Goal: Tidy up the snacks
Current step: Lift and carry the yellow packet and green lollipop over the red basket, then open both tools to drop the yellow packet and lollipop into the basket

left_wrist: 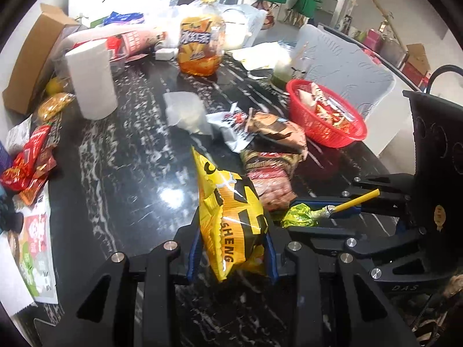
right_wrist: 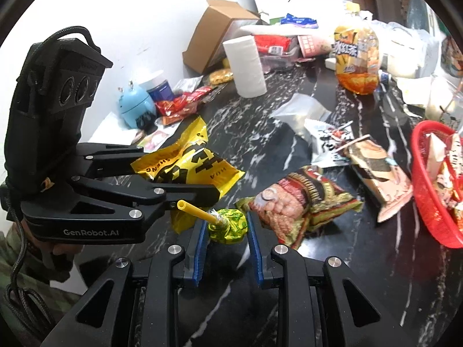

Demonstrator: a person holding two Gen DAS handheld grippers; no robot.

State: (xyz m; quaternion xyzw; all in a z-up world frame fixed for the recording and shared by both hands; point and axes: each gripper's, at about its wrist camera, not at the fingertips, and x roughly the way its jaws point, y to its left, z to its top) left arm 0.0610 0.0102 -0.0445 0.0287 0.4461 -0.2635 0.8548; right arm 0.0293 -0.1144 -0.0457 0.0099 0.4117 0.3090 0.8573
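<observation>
At far left in the right wrist view we see the left gripper (right_wrist: 185, 179) reaching in level from the left, a hand (right_wrist: 62, 250) in a patterned sleeve wrapped under its black body; its jaws are clamped on the yellow snack bag (right_wrist: 188, 164), which hangs clear above the black marble table (right_wrist: 303, 274). In the left wrist view the same bag (left_wrist: 231, 217) stands between the blue pads (left_wrist: 193, 256), its lower corner pinched and its upper end tilted toward the centre of the table; the printing is only partly legible. To the right of it we find the right gripper (right_wrist: 227, 228), pointing steeply downward, its jaws closed on the green foil head of a lollipop (right_wrist: 228, 225), whose yellow stick (right_wrist: 196, 211) slants up and to the left. In the left wrist view this gripper (left_wrist: 301, 217) enters from the right edge, its body cut off by the frame. Just beyond lie a brown-and-red snack pack (right_wrist: 301, 202), a tan pack (right_wrist: 373, 170) and a white wrapper (right_wrist: 327, 138), overlapping so that their edges are hard to separate. At far right the red basket (right_wrist: 425, 196) holds more packets, its far side cropped by the lens border. Farther back stand a paper roll (right_wrist: 246, 63) and an orange chip bag (right_wrist: 357, 57).
</observation>
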